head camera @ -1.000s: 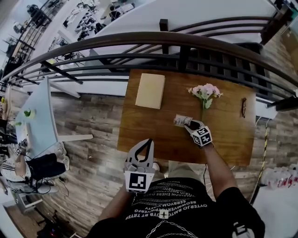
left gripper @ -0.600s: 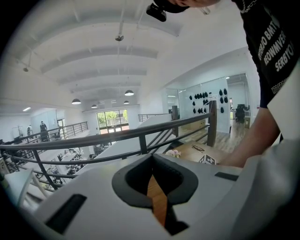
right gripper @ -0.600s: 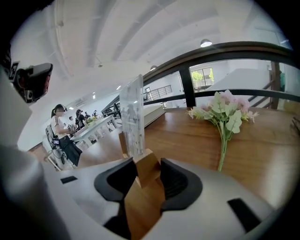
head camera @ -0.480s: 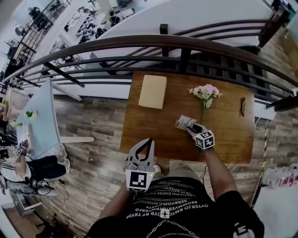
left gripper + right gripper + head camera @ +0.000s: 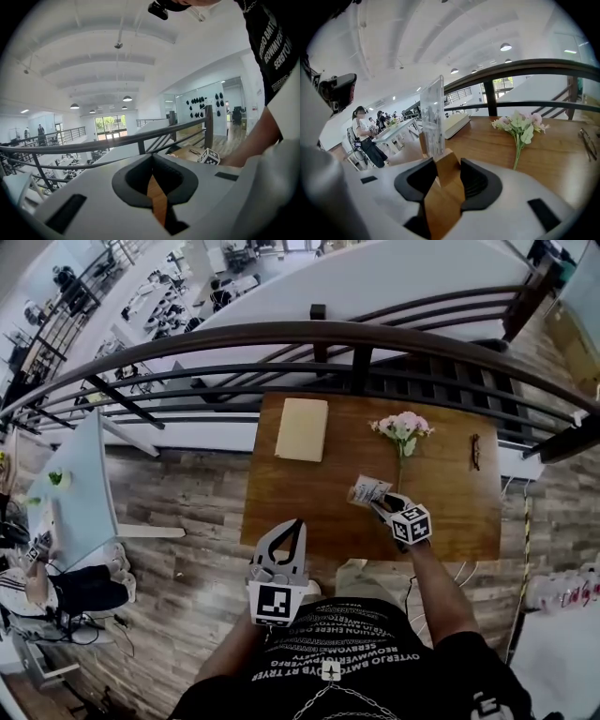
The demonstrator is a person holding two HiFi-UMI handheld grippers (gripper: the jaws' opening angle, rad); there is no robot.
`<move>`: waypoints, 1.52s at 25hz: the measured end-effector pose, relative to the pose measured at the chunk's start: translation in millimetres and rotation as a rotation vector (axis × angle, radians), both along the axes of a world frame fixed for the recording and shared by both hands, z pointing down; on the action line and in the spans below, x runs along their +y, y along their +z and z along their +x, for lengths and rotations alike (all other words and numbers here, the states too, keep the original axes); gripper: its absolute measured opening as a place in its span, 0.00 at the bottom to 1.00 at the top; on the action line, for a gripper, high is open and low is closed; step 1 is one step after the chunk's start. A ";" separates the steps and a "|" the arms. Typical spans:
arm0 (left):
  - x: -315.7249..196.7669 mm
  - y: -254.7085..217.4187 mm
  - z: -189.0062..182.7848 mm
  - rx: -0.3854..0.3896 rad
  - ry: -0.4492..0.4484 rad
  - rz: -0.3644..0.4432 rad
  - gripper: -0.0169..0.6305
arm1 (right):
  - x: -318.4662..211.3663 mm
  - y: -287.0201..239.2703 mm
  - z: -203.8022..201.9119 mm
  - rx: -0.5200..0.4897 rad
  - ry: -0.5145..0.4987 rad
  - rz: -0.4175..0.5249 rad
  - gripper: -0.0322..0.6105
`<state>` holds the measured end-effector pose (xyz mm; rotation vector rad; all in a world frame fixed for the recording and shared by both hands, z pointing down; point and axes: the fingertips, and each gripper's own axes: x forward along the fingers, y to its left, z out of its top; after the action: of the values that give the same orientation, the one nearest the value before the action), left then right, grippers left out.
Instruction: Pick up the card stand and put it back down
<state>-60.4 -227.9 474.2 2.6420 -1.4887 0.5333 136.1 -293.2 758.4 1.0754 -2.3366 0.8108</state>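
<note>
The card stand, a wooden block with an upright clear card holder, hangs a little above the brown table. My right gripper is shut on the wooden block, whose sides the dark pads press. The holder stands upright ahead of the jaws. My left gripper hovers off the table's near edge, over the floor, its fingertips together with nothing between them. In the left gripper view only a thin sliver of table shows between the pads.
On the table lie a bunch of pink flowers, a beige book at the far left and a pair of glasses at the right. A dark railing runs behind the table. People work at a desk further off.
My right gripper has risen with the card stand, lifting it off the table. The left gripper has moved up slightly and stays empty.
</note>
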 end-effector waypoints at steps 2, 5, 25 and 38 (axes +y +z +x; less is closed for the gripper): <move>7.0 -0.7 -0.4 0.000 0.008 0.002 0.06 | 6.5 -8.9 0.3 0.008 0.000 0.003 0.32; 17.6 -2.3 -1.2 0.001 0.018 0.002 0.06 | 17.0 -22.0 -2.0 0.004 0.006 0.002 0.32; 48.9 -42.9 3.9 0.042 0.098 0.112 0.06 | 60.2 -143.3 -14.8 -0.038 0.003 0.069 0.32; 70.3 -43.7 -6.5 0.065 0.157 0.106 0.06 | 84.4 -208.7 -27.6 -0.025 0.026 0.138 0.32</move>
<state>-66.9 -157.7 430.5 2.8447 -1.3348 0.3841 108.5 -208.8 549.7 1.1613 -2.4345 0.6842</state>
